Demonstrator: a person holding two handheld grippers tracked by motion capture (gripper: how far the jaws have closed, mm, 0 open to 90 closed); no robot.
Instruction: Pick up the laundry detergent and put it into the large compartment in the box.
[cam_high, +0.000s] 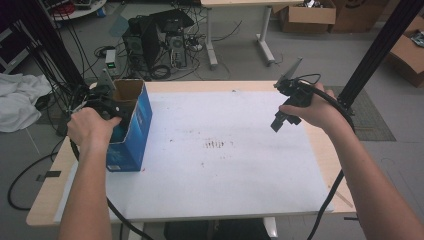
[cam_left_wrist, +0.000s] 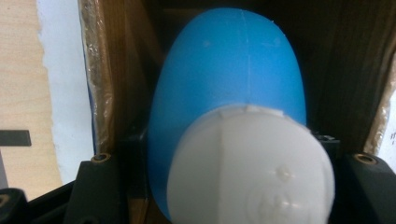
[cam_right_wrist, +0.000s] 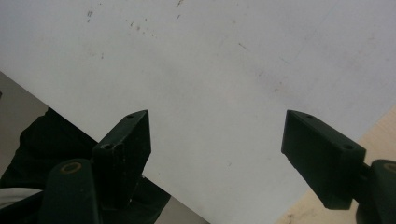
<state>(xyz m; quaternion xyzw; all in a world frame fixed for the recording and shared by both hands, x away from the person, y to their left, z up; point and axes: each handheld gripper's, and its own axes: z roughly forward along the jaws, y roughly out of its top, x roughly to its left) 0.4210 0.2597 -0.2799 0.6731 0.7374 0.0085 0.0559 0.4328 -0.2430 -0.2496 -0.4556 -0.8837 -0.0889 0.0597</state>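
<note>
Inside, blue bottle (cam_left_wrist: 229, 79) tight between box walls (cam_left_wrist: 100, 70).

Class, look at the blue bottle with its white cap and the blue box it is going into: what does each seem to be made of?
Blue bottle: probably plastic, smooth and matte, with a faint mould seam.
White cap: likely plastic too, with moulded raised marks.
Blue box: cardboard, printed blue outside, raw brown inside at the open top.

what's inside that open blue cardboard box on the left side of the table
A blue bottle with a white cap sits in the blue box, gripped by the left gripper. The bottle hides the box's bottom, so anything beneath it cannot be seen.
</note>
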